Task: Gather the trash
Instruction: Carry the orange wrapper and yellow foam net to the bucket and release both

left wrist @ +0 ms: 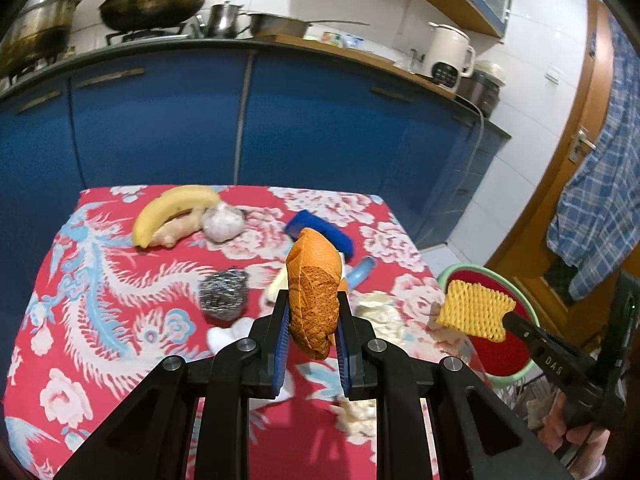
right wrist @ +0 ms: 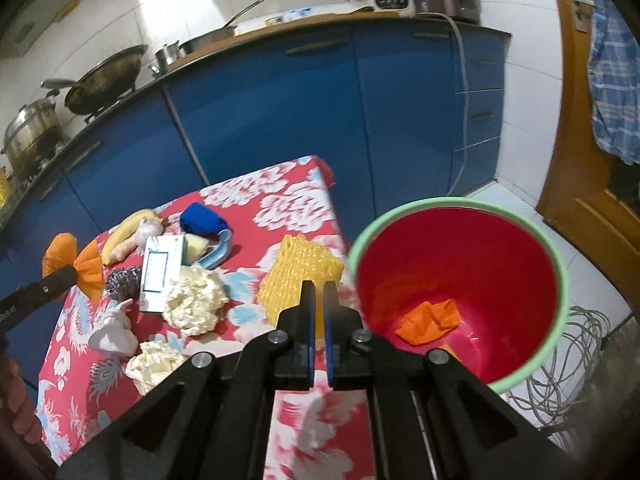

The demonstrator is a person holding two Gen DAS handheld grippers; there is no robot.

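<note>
My left gripper [left wrist: 313,312] is clamped on an orange foam net [left wrist: 314,296], held above the table [left wrist: 120,320]. My right gripper [right wrist: 319,292] is pinched tight on the edge of a yellow foam net [right wrist: 298,276], lifted beside the red bin [right wrist: 460,256] with the green rim, where an orange scrap [right wrist: 428,318] already lies. On the floral cloth I see crumpled paper wads [right wrist: 194,300], a steel scourer [left wrist: 223,292], then farther off a garlic bulb [left wrist: 222,222] and banana [left wrist: 172,204].
</note>
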